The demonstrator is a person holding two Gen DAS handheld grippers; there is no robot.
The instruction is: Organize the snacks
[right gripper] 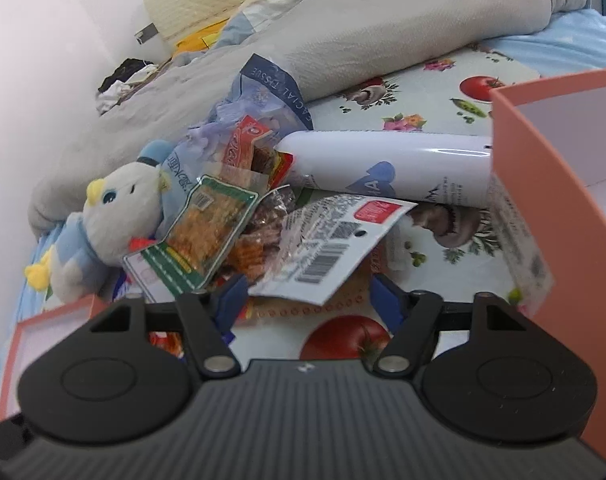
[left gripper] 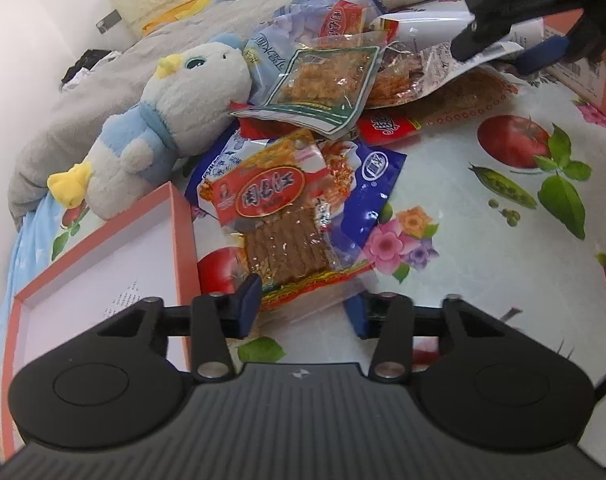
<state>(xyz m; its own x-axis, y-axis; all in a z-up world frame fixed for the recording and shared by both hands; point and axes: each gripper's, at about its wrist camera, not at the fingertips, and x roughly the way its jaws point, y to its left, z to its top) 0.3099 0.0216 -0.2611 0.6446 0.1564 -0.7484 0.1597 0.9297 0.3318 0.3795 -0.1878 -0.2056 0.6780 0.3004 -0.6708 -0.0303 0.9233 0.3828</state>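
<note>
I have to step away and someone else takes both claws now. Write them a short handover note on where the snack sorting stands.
Left claw: open, straddling the near end of the red spicy-strip packet, pads not pressing.
Right claw: open, around the corner of the barcode packet, no grip yet.
Snacks: all in a loose pile beside the plush penguin on the flowered cloth.
Done: nothing; the shallow pink box holds no snacks.
Left: close on each packet, move the pile into the box.

White wall (left gripper: 35,20) fills upper left of frame; bed beneath carries a fruit-and-flower printed cloth (left gripper: 483,208); rumpled grey blanket (right gripper: 383,28) lies upper centre; lighting even.
</note>
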